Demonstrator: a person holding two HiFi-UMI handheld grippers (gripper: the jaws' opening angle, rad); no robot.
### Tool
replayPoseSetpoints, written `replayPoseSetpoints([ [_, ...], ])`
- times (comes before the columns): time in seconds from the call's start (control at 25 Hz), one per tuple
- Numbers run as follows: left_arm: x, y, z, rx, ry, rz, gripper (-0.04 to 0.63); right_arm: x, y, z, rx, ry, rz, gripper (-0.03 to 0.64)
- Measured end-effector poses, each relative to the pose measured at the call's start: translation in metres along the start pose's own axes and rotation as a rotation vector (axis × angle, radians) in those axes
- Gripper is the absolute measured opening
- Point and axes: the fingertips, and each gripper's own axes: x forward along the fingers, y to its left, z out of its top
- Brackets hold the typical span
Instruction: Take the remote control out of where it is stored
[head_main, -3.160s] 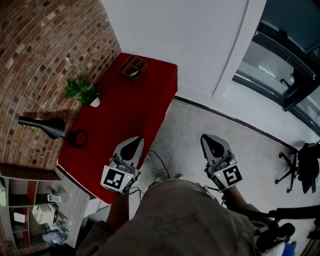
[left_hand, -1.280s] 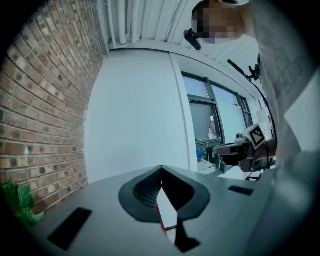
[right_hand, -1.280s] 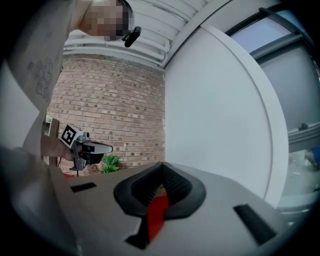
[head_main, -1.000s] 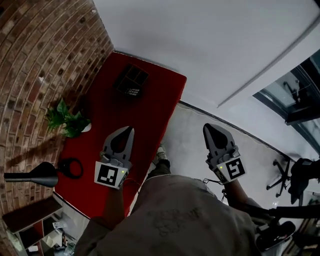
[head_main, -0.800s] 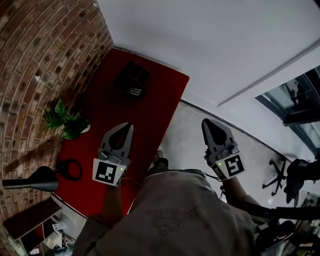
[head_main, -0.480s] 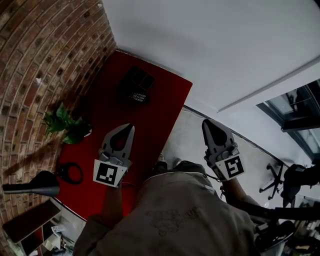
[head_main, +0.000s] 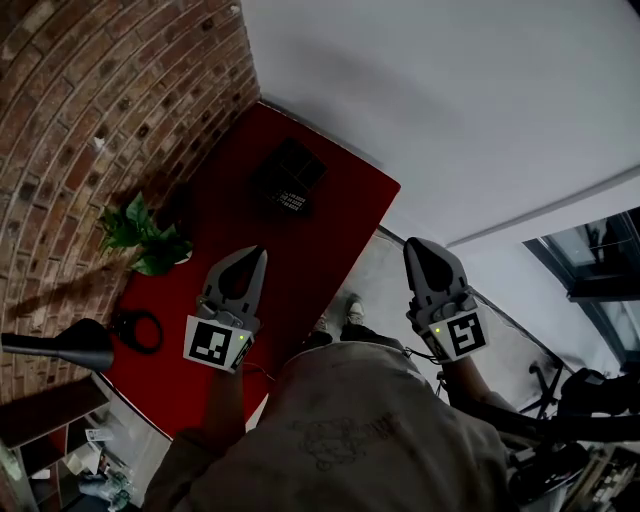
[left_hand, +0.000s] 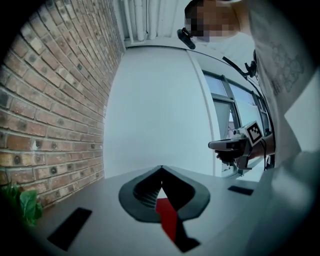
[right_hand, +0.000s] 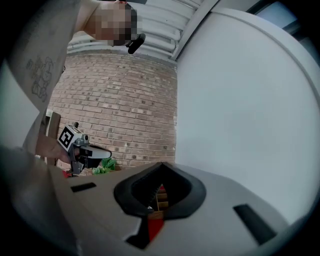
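Observation:
A dark wooden organiser box (head_main: 289, 172) with compartments stands at the far end of the red table (head_main: 230, 240). A dark remote control (head_main: 290, 201) with pale buttons lies at the box's near side. My left gripper (head_main: 262, 251) hovers over the table's middle, well short of the box, with its jaws shut and nothing in them. My right gripper (head_main: 411, 244) hangs off the table's right side over the floor, also shut and empty. In the right gripper view, the box (right_hand: 159, 197) shows through the gap under the fingers.
A small green plant (head_main: 141, 236) in a white pot stands at the table's left by the brick wall. A black desk lamp (head_main: 58, 344) and its ring base (head_main: 136, 327) are at the near left corner. A white wall lies beyond the table.
The head view has swung, so the table and box sit a little further right and higher in the picture. Both grippers keep about the same pose, jaws still shut.

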Motion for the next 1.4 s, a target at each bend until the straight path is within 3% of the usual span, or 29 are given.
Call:
replayPoseSetpoints([
  [0.4,0.010,-0.015,0.019,-0.002,-0.017,0.073,0.005,0.004,-0.028,0.004,0.008,-0.039,0.077,0.012],
  [0.84,0.023,-0.027,0.041,0.035,-0.047,0.083,0.005,0.004,-0.047,0.023,-0.015,-0.106,0.097,0.012],
  [1.4,0.024,-0.032,0.040,0.040,-0.034,0.086,0.005,0.004,-0.048,0.022,-0.017,-0.113,0.113,0.012],
])
